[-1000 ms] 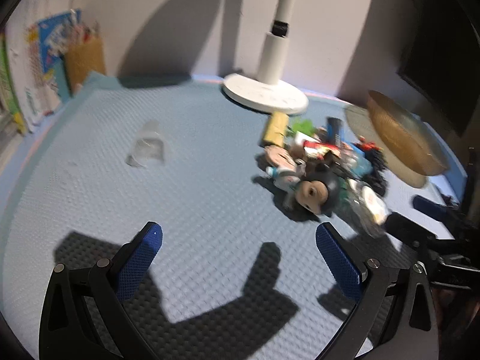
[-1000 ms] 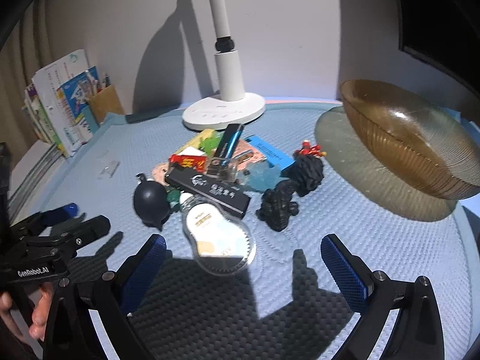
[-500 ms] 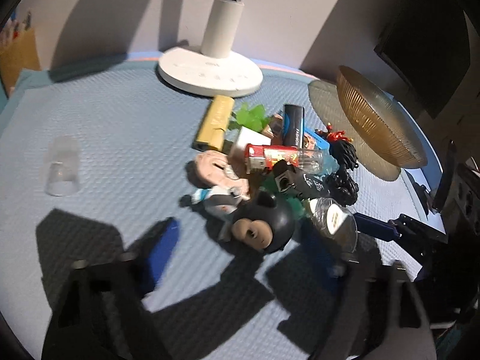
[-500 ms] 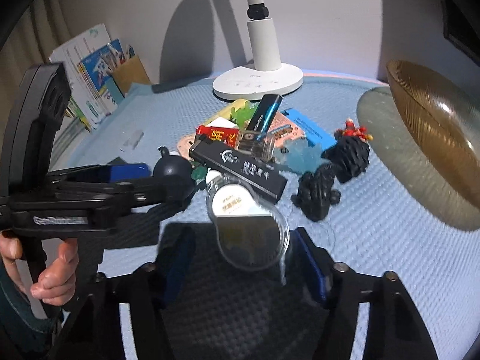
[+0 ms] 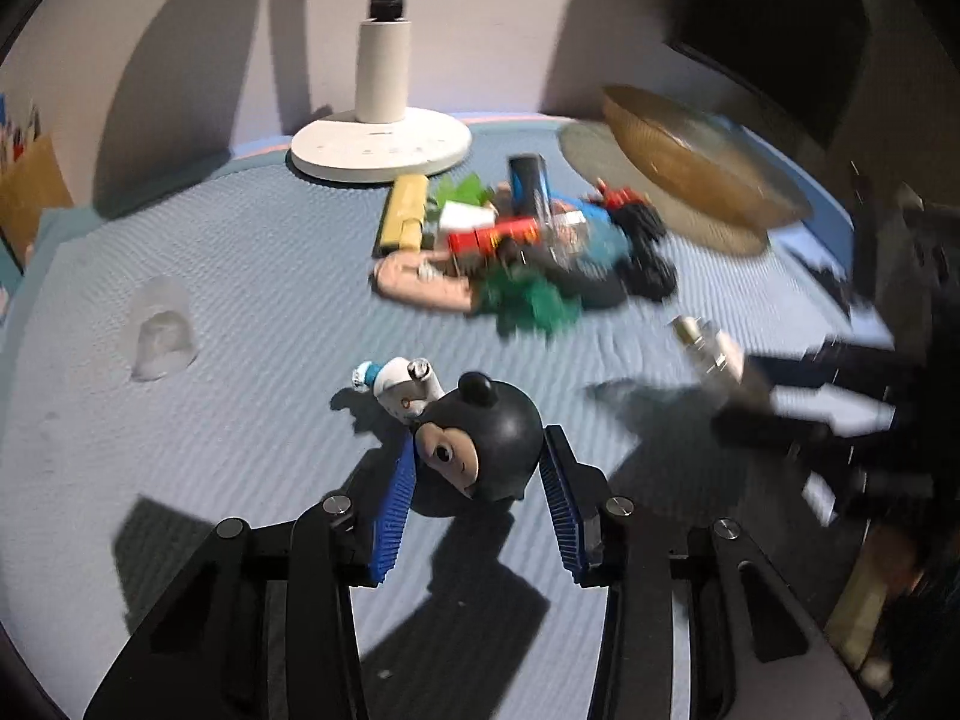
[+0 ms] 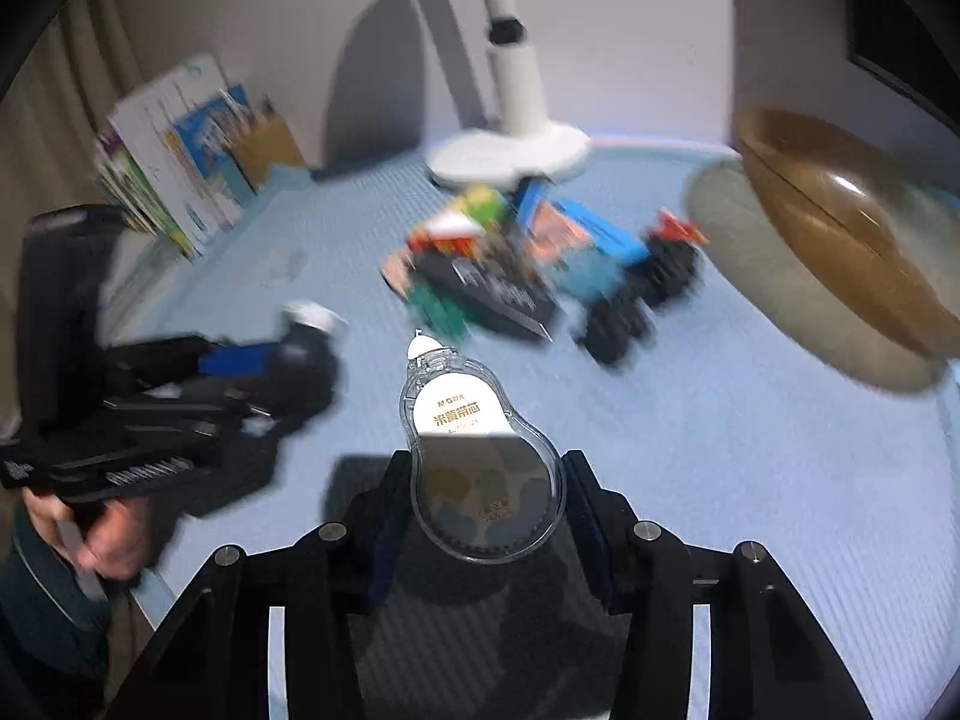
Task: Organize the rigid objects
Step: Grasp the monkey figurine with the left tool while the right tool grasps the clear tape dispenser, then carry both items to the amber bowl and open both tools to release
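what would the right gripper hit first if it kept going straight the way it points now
Probably the pile of small objects. The right gripper, shut on the clear tape dispenser, points at it over bare blue mat. Blur leaves depth and height uncertain, so it might pass above.

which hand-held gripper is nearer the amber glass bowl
Right. The right hand-held gripper, shut on the clear correction tape dispenser, is on the amber glass bowl side of the mat. The left hand-held gripper, clamping the black bear-head toy, sits farther away.

Hard overhead light, dark sharp shadows, motion blur, fisheye-warped edges
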Demonstrator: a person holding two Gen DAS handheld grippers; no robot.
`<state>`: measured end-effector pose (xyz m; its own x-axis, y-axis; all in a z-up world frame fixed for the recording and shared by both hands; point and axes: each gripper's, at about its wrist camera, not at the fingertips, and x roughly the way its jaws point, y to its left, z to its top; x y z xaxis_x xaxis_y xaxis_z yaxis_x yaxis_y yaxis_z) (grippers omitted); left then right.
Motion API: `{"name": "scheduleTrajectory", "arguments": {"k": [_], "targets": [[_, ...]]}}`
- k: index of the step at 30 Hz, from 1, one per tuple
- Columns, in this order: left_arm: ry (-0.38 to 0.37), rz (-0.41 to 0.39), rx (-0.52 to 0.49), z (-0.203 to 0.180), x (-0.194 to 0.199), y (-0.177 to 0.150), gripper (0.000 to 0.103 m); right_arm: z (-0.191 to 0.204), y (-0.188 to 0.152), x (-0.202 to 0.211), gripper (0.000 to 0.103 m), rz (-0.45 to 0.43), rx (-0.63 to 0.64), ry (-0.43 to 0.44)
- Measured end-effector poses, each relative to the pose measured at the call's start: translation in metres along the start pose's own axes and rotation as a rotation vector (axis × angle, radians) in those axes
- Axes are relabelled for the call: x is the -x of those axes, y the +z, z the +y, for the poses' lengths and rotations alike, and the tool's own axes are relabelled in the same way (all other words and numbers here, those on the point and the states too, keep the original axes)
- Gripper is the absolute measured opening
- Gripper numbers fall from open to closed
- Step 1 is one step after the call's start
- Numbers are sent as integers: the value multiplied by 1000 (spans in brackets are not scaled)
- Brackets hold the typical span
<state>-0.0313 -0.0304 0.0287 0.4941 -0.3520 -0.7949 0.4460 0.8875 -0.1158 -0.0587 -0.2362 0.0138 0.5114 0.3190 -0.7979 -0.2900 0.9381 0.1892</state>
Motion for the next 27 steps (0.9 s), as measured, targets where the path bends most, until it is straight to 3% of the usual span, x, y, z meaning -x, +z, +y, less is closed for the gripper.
{"name": "scheduleTrajectory", "arguments": {"k": [4,7,8,9,10,15,19,20,22,24,27], "targets": [[-10,58,-106,-7,5,-12,39,-1,-13,2,48,42,-26,-55],[26,63,-121,-11,5,-15,64,4,-16,-6,50,56,-16,-74],[22,53,-112,-11,7,-17,72,4,-17,-5,54,50,-14,-71],[6,36,-94,-9,11,-20,73,5,-17,-3,63,48,-14,-57],[-8,28,-72,-6,14,-23,73,4,-16,-1,68,41,-16,-45],[-65,13,134,21,19,-32,73,-3,-14,2,68,19,-17,-36],[-47,21,260,29,14,-28,73,-3,-12,-7,68,25,-18,-42],[-39,21,275,28,13,-26,73,-1,-12,-9,68,26,-8,-53],[5,28,279,24,9,-23,69,8,-12,-12,49,14,38,-100],[69,37,241,13,5,-18,48,15,-13,-13,48,5,76,-138],[118,13,186,-2,8,-13,48,8,-13,-5,48,-24,43,-98]]}}
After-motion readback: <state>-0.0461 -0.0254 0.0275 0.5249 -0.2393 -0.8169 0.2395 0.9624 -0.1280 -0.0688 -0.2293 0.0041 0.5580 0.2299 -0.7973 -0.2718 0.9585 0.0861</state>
